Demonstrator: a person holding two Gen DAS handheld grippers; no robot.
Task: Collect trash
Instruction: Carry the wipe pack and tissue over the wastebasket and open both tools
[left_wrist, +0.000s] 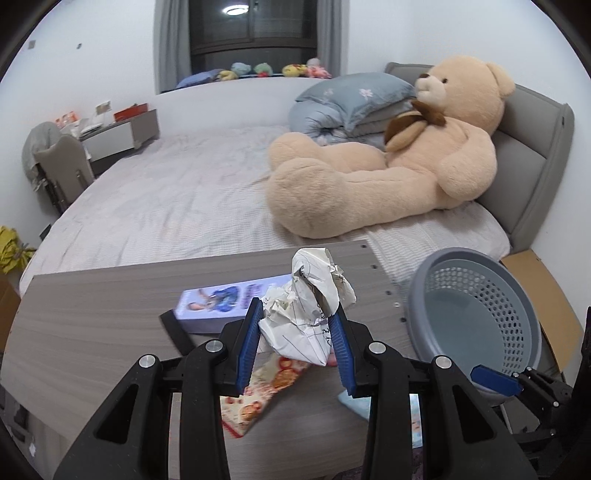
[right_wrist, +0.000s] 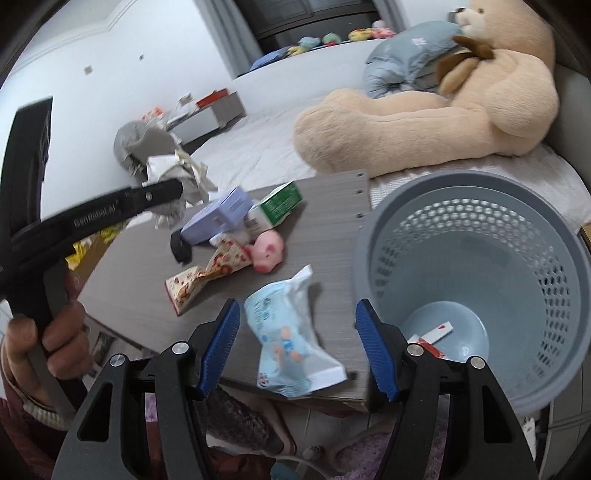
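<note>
Our left gripper's (left_wrist: 297, 326) blue pads pinch a crumpled ball of paper (left_wrist: 314, 306) with handwriting on it, lifted above the grey wooden tabletop (left_wrist: 92, 317). Our right gripper's (right_wrist: 297, 343) fingers (right_wrist: 376, 354) stand spread with nothing pressed between them; a pale blue snack wrapper (right_wrist: 288, 332) lies on the tabletop just ahead of them, near the front edge. Just right of the table stands a round grey-blue perforated basket (right_wrist: 554, 258), and in it we see only one small white and red scrap of packaging (right_wrist: 437, 332) lying on the solid bottom; the rest of its floor is bare. Farther back on the tabletop lie a pink pig toy (right_wrist: 267, 251), a printed red and cream wrapper (right_wrist: 207, 277), a lavender box (right_wrist: 218, 218), a green and white carton (right_wrist: 277, 206) and a small black object (right_wrist: 180, 247). Behind the table, a large teddy bear (left_wrist: 424, 155) reclines on the bed (left_wrist: 166, 199).
</note>
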